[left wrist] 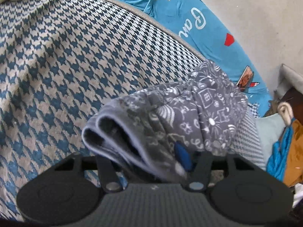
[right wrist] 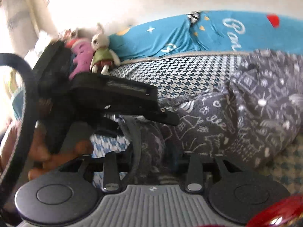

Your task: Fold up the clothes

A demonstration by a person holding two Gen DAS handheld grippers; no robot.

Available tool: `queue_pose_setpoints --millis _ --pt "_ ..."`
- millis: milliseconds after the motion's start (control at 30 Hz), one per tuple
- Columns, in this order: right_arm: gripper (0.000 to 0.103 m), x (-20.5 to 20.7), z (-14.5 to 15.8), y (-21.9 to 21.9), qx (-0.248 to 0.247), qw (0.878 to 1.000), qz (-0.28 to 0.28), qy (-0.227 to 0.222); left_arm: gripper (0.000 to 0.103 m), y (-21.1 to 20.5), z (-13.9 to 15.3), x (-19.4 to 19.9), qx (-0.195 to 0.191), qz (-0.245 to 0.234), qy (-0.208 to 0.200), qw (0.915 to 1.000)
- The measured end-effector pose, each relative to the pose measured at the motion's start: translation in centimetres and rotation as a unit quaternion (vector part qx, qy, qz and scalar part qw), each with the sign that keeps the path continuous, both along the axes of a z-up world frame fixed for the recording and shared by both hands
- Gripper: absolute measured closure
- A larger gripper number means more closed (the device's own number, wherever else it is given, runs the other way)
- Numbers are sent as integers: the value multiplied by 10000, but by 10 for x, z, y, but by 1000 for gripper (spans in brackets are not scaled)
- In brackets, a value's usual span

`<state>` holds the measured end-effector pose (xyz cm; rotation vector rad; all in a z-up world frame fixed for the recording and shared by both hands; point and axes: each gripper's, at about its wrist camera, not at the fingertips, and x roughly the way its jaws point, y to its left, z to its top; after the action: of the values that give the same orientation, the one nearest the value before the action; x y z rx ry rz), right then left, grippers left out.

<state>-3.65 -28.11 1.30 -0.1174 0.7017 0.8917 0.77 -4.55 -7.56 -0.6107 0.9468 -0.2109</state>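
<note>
A grey garment (left wrist: pixel 189 117) with white doodle print hangs bunched over the blue-and-white houndstooth bed cover (left wrist: pixel 75 66). Its folded hem (left wrist: pixel 106 132) curls toward the camera. My left gripper (left wrist: pixel 166 158) is shut on the cloth, and only one blue fingertip pad (left wrist: pixel 182 157) shows through it. In the right wrist view the same garment (right wrist: pixel 255 104) spreads to the right over the cover (right wrist: pixel 180 75). My right gripper (right wrist: pixel 155 151) is shut on a gathered part of it. The left gripper (right wrist: pixel 168 117) reaches in from the left, held by a hand (right wrist: pixel 43 151).
A turquoise printed sheet (left wrist: pixel 198 19) lies along the wall behind the cover. Plush toys (right wrist: pixel 98 53) sit at the bed's far corner. Orange and blue clothes (left wrist: pixel 289 151) and a hanger hook (left wrist: pixel 286 111) are piled at the right.
</note>
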Motion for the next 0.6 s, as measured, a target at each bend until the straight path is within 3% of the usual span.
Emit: queue_pose_setpoints --millis 167,367,600 --pt "36 -21 -4 4 -568 9932 454 -909 55 0 4 0 -1 -83 -90 9999" --pt "25 -30 -14 0 -681 9902 721 -986 54 1 5 2 -33 -158 -20 9999" --pt "22 -37 -22 6 -868 9843 834 -1288 54 2 6 7 -106 -231 35 9997"
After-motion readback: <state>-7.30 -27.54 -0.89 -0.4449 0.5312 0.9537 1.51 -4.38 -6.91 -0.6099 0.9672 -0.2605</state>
